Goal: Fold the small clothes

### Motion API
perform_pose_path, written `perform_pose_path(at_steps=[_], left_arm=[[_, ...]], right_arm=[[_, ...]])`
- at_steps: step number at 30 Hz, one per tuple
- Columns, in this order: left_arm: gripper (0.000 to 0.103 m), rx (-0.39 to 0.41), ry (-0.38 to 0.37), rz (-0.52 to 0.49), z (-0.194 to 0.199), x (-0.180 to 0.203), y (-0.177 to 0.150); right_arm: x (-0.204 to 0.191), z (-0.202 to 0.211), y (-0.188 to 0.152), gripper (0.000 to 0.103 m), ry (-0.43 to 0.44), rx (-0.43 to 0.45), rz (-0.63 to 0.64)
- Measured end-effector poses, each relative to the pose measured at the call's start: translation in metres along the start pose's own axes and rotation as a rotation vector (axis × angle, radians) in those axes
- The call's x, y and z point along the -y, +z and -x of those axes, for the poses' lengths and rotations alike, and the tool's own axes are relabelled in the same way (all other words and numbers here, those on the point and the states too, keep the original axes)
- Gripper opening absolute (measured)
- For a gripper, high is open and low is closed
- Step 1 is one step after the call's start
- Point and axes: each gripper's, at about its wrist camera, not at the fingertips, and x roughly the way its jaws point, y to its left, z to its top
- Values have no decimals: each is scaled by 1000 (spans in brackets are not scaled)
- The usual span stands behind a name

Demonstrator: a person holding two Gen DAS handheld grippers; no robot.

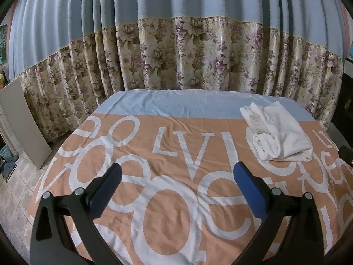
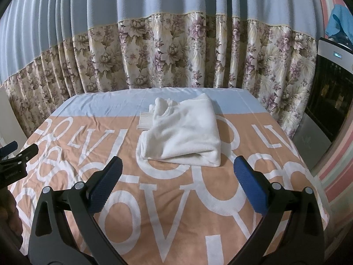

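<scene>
Each tool, the left tool (image 1: pixel 176 177) and the right tool (image 2: pixel 177 172), has two matte black curved arms joined by silver round-headed screws, black triangular side plates with slot cutouts, and fingers (image 1: pixel 106 193) faced with dark blue ribbed pads (image 2: pixel 249 186).
</scene>
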Motion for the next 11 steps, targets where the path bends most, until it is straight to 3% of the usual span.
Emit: perform_pose_path(at_steps=[11], left_arm=[[102, -39, -18, 36, -9, -7, 1]], right_arm=[[0, -9, 1, 100, -1, -10, 3]])
